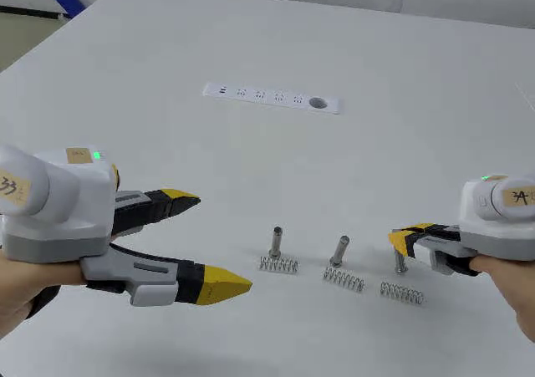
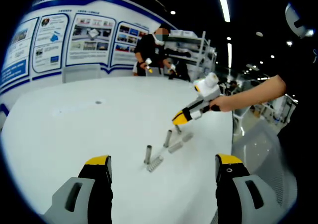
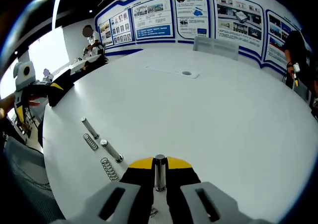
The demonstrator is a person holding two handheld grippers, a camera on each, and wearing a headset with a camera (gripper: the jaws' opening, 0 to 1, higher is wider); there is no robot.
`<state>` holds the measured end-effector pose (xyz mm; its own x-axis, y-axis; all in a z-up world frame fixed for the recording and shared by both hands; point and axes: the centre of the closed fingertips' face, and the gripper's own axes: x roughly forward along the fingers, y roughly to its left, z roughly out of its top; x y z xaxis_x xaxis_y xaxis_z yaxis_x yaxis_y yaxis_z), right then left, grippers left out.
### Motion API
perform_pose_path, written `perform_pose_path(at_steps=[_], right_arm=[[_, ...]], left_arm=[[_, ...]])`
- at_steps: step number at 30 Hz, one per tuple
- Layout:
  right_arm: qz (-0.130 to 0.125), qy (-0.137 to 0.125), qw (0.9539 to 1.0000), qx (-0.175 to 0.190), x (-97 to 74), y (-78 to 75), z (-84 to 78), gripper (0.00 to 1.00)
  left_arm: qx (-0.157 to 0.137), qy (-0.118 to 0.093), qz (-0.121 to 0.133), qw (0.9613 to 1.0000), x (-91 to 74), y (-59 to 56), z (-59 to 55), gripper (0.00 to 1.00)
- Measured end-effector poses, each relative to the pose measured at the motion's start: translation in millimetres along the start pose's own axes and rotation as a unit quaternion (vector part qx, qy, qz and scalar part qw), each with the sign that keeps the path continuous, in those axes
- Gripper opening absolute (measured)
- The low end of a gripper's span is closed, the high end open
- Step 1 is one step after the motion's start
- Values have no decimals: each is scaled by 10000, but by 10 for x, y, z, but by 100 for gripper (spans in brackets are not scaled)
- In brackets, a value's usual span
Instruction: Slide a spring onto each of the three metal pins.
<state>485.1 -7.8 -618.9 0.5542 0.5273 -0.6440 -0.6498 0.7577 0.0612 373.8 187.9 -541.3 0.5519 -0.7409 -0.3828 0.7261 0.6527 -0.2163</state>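
- The left tongs are hanging wide open above the surface and holding nothing.
- The right tongs are squeezing shut on the right pin. A crooked squeeze could tip it over.
- The right spring, middle spring and left spring are lying flat just in front of the pins. They look small and bouncy, so one could pop out and roll away.
- The middle pin and left pin are standing bare nearby. A bump could knock them down.
- The power strip is lying well apart.
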Motion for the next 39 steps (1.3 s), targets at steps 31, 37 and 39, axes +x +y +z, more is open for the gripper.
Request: perform_pose_path(at_steps=[31,37,39], right_arm=[[19,-187,9992,-340,-168,64,-95,9],[19,-150,9994,-326,-164,56,-84,9],[22,-209,9992,-354,-202,57,-37,11]], left_arm=[[84,4,-92,9999,35,-88,36,87],[85,-17,-85,9999,33,-85,49,87],[86,-27,-92,9999,33,-90,54,87]])
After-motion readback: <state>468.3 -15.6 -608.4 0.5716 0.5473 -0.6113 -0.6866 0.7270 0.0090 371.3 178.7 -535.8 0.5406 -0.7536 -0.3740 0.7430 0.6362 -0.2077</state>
